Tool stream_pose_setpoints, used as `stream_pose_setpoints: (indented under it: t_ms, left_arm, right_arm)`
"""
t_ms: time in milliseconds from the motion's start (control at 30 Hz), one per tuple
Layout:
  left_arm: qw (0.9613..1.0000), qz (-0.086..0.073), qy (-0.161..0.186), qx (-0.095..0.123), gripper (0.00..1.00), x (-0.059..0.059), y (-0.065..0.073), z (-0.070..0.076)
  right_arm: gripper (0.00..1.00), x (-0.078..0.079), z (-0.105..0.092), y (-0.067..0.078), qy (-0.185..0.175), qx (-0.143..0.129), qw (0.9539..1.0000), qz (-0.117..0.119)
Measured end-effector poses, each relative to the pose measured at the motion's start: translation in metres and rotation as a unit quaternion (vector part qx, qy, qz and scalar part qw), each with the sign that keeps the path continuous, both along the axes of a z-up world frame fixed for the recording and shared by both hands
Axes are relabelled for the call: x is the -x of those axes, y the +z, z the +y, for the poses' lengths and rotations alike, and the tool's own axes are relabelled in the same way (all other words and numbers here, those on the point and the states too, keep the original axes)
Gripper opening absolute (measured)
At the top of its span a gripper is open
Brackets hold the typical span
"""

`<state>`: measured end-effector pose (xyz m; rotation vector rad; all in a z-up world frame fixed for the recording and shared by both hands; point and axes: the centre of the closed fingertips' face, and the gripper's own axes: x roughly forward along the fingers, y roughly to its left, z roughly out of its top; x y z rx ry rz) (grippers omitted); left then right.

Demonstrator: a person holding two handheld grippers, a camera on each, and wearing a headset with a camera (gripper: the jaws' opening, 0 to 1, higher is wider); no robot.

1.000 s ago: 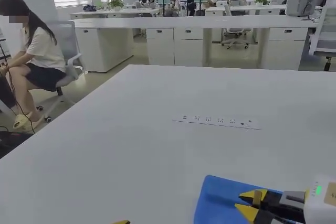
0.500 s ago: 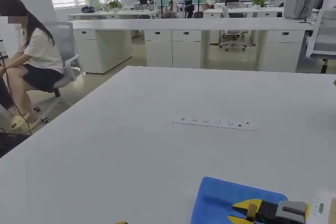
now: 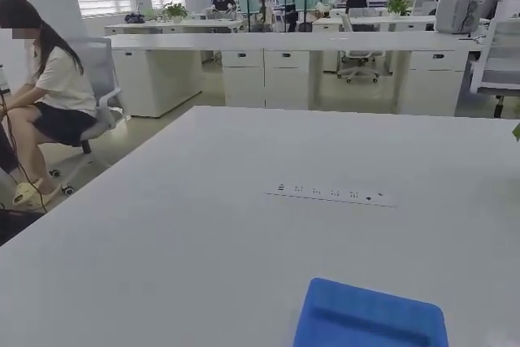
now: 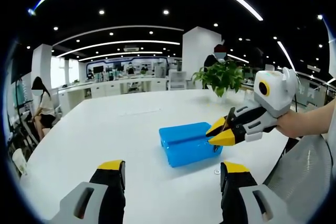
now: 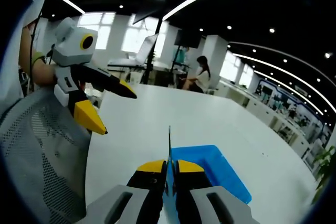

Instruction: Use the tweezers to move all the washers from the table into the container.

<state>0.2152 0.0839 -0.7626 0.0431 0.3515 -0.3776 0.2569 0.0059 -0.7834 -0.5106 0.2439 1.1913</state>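
Observation:
A blue container [image 3: 370,314] lies on the white table [image 3: 203,225] at the near edge of the head view. In the left gripper view my left gripper [image 4: 170,170] is open with nothing between its jaws, pointing at the container [image 4: 189,142]. One small washer [image 4: 217,172] lies on the table just in front of the container. My right gripper [image 4: 224,132] hovers at the container's right end. In the right gripper view my right gripper [image 5: 169,167] is shut on the thin tweezers [image 5: 169,142], above the container [image 5: 210,171]. The left gripper [image 5: 107,106] hangs open at the left.
A flush power strip [image 3: 331,194] sits in the middle of the table. A grey mesh chair [image 5: 37,156] stands close beside the grippers. A person sits on a chair [image 3: 49,95] at the far left. Desks and people fill the back of the room.
The right gripper, seen over the container's near right corner a second ago, has dropped out of the bottom of the head view. The head camera has tilted slightly.

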Motion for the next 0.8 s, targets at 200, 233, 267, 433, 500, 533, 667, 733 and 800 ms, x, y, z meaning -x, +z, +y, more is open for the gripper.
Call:
stream_pose_setpoints:
  t_ms: [200, 233, 267, 433, 500, 533, 667, 733, 800]
  left_arm:
    - [1.0000, 0.000, 0.000, -0.001, 0.74, 0.000, 0.000, 0.000]
    - [1.0000, 0.001, 0.000, 0.000, 0.74, 0.000, 0.000, 0.000]
    - [1.0000, 0.000, 0.000, 0.000, 0.74, 0.000, 0.000, 0.000]
    - [1.0000, 0.000, 0.001, 0.000, 0.74, 0.000, 0.000, 0.000]
    - [1.0000, 0.000, 0.001, 0.000, 0.74, 0.000, 0.000, 0.000]
    - [1.0000, 0.000, 0.001, 0.000, 0.74, 0.000, 0.000, 0.000]
    - [1.0000, -0.001, 0.002, 0.000, 0.74, 0.000, 0.000, 0.001]
    - [1.0000, 0.000, 0.001, 0.001, 0.74, 0.000, 0.000, 0.000]
    - [1.0000, 0.000, 0.002, 0.000, 0.74, 0.000, 0.000, 0.000]
  right_arm:
    - [0.03, 0.007, -0.002, -0.013, -0.004, 0.005, 0.9998, 0.018]
    - [0.03, 0.008, -0.002, -0.015, -0.004, 0.004, 0.9998, 0.021]
    - [0.03, 0.008, -0.003, -0.017, -0.006, 0.005, 0.9997, 0.024]
    - [0.04, 0.011, -0.006, -0.027, -0.012, 0.008, 0.9989, 0.045]
    - [0.04, 0.013, -0.006, -0.031, -0.013, 0.008, 0.9986, 0.051]
    - [0.04, 0.014, -0.006, -0.033, -0.012, 0.009, 0.9985, 0.053]
    - [0.04, 0.023, -0.007, -0.043, -0.009, 0.014, 0.9975, 0.069]
    - [0.04, 0.025, -0.007, -0.047, 0.000, 0.030, 0.9975, 0.064]
    - [0.04, 0.025, -0.006, -0.045, 0.001, 0.029, 0.9977, 0.061]
